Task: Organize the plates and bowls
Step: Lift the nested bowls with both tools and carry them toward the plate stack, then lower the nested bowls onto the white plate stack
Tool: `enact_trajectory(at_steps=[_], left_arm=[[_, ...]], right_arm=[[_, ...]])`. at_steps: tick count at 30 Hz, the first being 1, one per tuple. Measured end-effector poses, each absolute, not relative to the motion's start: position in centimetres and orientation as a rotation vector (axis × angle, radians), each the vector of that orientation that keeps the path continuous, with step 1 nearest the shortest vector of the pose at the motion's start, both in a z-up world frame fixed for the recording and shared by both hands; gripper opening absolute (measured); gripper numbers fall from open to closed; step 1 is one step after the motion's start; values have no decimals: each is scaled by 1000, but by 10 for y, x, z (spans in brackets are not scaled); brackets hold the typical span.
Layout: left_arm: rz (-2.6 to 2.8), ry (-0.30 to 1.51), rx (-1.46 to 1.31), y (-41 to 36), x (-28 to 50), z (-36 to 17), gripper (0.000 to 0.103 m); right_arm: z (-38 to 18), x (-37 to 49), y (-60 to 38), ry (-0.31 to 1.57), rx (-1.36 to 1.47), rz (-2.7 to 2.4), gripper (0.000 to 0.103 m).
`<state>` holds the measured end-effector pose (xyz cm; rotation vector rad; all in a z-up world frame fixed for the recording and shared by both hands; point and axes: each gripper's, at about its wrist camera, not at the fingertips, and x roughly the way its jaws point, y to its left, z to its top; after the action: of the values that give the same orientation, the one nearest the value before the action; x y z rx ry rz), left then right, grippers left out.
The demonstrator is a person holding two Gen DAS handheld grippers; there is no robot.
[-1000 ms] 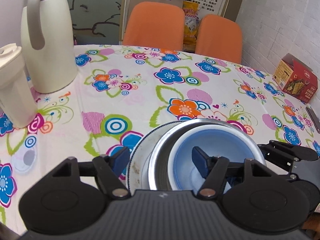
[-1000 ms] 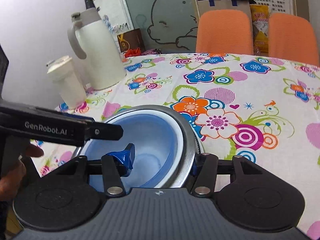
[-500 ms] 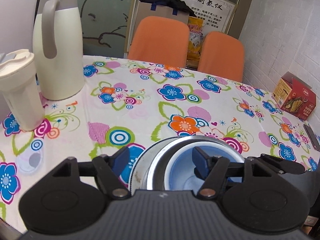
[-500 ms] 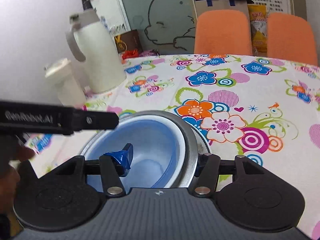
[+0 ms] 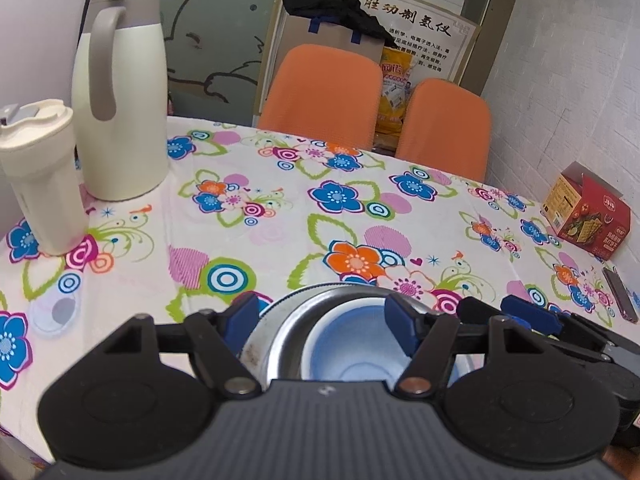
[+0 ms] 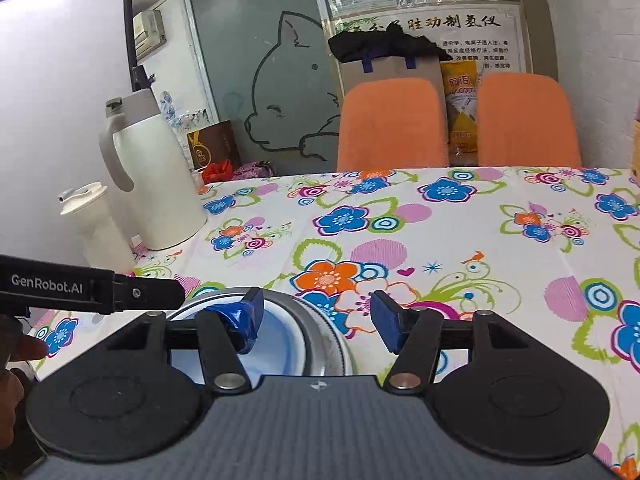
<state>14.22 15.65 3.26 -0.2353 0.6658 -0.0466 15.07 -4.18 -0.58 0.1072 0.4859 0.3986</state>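
A blue bowl (image 5: 352,344) sits nested in a steel bowl (image 5: 288,344) on a white plate (image 5: 256,344), near the front edge of the flowered table (image 5: 280,224). My left gripper (image 5: 322,322) hovers open over the stack, one finger beyond the plate's left edge, the other above the blue bowl. My right gripper (image 6: 316,322) has its jaws opening. The steel bowl's rim (image 6: 320,340) lies between its pads, and neither pad touches it. In the left wrist view the right gripper (image 5: 528,318) shows at the stack's right side.
A white thermos jug (image 5: 120,120) and a white tumbler (image 5: 40,176) stand at the back left. A red box (image 5: 588,216) and a dark flat device (image 5: 620,294) lie at the right by the wall. Two orange chairs (image 5: 320,92) stand behind the table. A hand (image 6: 20,352) holds the left gripper.
The right gripper's jaws have spread off the nested bowls' rim and it has drawn back and up. Both views have tilted upward. The stack has stayed in place.
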Motion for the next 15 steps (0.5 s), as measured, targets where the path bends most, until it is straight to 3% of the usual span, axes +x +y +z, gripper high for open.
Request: enact_trajectory(at_steps=[9,15], left_arm=[[-17,540,-209,111,100,44,71],[-6,559,-157,87,65,37,72]], right_arm=[[5,120,-78,435,104,271,47],[7,88,-91,415,113,242,48]])
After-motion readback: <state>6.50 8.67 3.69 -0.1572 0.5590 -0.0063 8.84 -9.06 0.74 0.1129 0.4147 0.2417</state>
